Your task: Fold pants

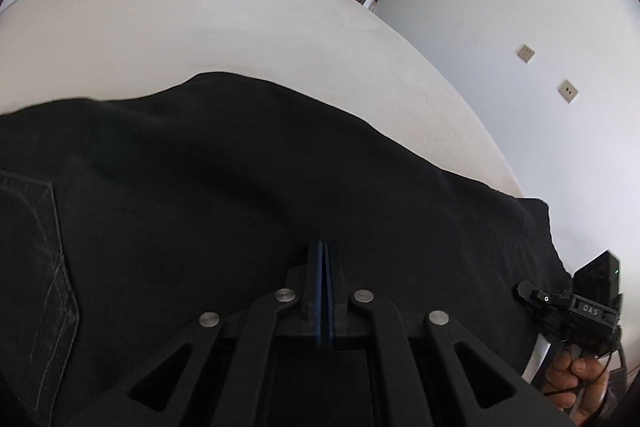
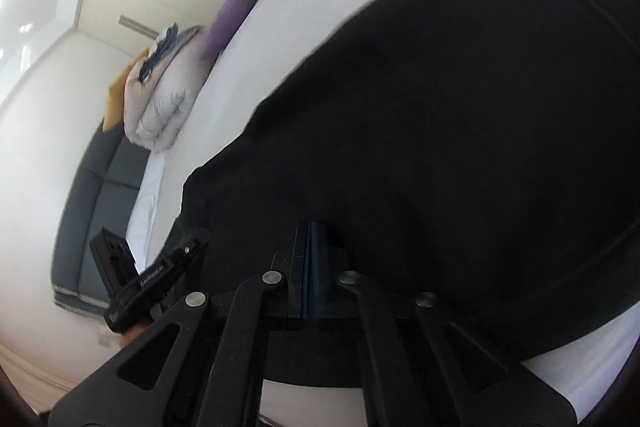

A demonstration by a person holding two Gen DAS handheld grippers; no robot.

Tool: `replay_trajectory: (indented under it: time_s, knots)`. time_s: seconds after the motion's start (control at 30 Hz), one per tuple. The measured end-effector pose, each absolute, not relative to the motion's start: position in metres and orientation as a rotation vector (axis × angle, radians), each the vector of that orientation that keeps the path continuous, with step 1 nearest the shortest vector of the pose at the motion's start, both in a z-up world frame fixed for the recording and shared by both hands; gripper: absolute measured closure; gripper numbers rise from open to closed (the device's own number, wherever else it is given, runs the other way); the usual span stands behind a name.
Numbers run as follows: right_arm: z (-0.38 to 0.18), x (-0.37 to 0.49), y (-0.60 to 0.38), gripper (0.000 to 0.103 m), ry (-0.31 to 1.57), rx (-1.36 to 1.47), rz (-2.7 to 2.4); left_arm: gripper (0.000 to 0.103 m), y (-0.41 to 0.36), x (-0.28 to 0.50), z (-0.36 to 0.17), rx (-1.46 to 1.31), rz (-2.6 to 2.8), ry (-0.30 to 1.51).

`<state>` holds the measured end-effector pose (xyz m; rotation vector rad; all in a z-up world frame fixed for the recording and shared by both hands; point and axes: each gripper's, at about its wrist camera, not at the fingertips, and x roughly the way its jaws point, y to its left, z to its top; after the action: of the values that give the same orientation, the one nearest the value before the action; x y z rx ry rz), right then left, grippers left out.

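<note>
Pants: one pair, black, heavy cotton or denim weave, with grey topstitching outlining a patch pocket at the left of the left wrist view. Spread broadly over a pale bed sheet, the cloth lies mostly flat with soft shallow folds, its far edge running in an uneven line across the mattress and one corner reaching the bed's right edge. In the right wrist view the fabric fills the right side, a stitched hem line near the top.
</note>
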<state>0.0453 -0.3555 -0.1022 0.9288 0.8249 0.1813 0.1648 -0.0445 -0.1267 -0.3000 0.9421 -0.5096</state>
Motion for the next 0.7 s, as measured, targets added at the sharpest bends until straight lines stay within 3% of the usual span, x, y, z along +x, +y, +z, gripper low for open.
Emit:
replay_trajectory:
  time_s: [0.3, 0.33, 0.43, 0.5, 0.53, 0.57, 0.7]
  knots:
    - [-0.083, -0.052, -0.485, 0.103, 0.609, 0.984, -0.155, 0.099, -0.019, 0.137, -0.138, -0.396, -0.491, 0.914]
    - [-0.071, -0.066, -0.493, 0.096, 0.6, 0.934, -0.248, 0.099, -0.019, 0.133, -0.137, -0.398, -0.488, 0.91]
    - [-0.052, -0.105, -0.522, 0.091, 0.512, 0.969, -0.322, 0.098, -0.013, 0.131, -0.138, -0.43, -0.484, 0.902]
    - [-0.044, -0.119, -0.522, 0.076, 0.474, 1.006, -0.301, 0.098, -0.013, 0.131, -0.138, -0.431, -0.482, 0.902]
    - [-0.043, -0.121, -0.518, 0.05, 0.458, 1.028, -0.273, 0.098, -0.013, 0.131, -0.137, -0.426, -0.48, 0.903]
    - [-0.044, -0.12, -0.513, 0.031, 0.444, 1.063, -0.24, 0.098, -0.01, 0.131, -0.137, -0.424, -0.479, 0.903]
    - [-0.063, -0.097, -0.487, 0.029, 0.517, 1.147, -0.138, 0.098, -0.009, 0.13, -0.137, -0.425, -0.479, 0.902]
